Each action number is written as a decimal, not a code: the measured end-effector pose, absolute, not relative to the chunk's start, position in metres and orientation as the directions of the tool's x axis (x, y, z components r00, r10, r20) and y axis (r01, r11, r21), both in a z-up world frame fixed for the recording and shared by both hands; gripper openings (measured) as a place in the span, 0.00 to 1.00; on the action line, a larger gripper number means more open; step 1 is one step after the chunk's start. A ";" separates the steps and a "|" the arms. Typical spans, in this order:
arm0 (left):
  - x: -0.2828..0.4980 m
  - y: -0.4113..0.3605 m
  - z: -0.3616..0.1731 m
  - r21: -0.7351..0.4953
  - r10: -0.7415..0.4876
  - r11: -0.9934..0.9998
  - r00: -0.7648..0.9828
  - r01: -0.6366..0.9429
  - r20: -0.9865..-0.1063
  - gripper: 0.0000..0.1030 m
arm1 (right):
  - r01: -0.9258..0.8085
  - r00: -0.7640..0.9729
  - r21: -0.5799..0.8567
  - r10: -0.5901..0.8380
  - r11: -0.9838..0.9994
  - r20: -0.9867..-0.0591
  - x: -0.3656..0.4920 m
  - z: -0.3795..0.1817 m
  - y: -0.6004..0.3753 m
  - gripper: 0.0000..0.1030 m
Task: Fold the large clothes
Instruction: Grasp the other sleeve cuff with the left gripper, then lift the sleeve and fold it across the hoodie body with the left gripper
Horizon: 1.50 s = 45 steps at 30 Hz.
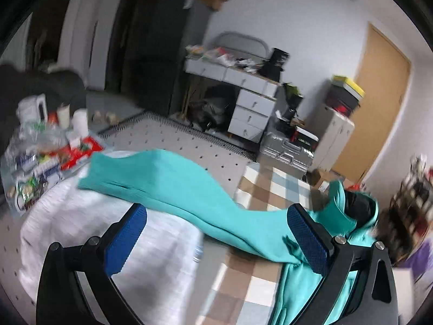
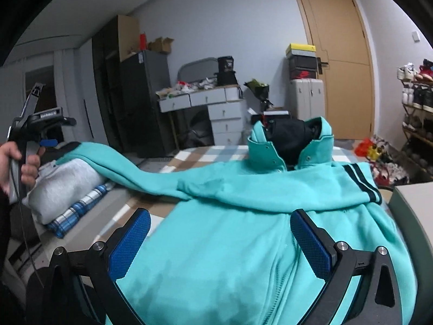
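A turquoise zip jacket (image 2: 238, 233) lies front up on the checked bed cover (image 2: 189, 157), collar (image 2: 270, 149) at the far end. Its left sleeve (image 2: 130, 173) stretches out to the left over a grey folded garment (image 2: 65, 184). The sleeve also shows in the left wrist view (image 1: 167, 187), lying across the white-grey pile (image 1: 108, 233). My left gripper (image 1: 216, 230) is open above the sleeve, holding nothing; it also shows at the left in the right wrist view (image 2: 48, 132), in a hand. My right gripper (image 2: 220, 235) is open just above the jacket's chest.
A blue plaid cloth (image 2: 78, 211) lies under the grey garment. A cluttered side table with bottles (image 1: 46, 146) stands left. A white drawer desk (image 2: 216, 108), suitcases (image 2: 305, 97), a wooden door (image 2: 341, 62) and a shoe rack (image 2: 416, 100) line the far side.
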<state>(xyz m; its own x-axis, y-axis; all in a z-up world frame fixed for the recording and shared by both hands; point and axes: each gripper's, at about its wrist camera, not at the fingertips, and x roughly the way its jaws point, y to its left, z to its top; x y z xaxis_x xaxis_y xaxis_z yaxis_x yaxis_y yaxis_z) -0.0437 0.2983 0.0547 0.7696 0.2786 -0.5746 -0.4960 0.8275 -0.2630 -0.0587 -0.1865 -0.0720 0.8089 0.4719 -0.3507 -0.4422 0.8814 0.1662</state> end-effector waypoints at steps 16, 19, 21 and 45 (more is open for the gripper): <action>-0.005 0.426 -0.039 -0.575 -0.013 0.523 0.669 -0.629 -0.744 0.91 | -0.413 0.757 0.454 0.574 0.790 -0.311 -0.049 -0.070 -0.234 1.00; -0.004 0.434 -0.029 -0.553 0.009 0.532 0.657 -0.641 -0.753 0.54 | -0.405 0.763 0.466 0.571 0.787 -0.303 -0.048 -0.069 -0.240 1.00; -0.005 0.438 -0.028 -0.569 0.009 0.510 0.665 -0.645 -0.747 0.29 | -0.405 0.769 0.458 0.566 0.792 -0.299 -0.048 -0.068 -0.241 1.00; 0.064 0.136 0.178 -0.265 -0.227 0.954 0.919 0.143 -0.323 0.05 | -0.237 0.813 0.615 0.500 0.752 -0.298 -0.038 -0.077 -0.285 1.00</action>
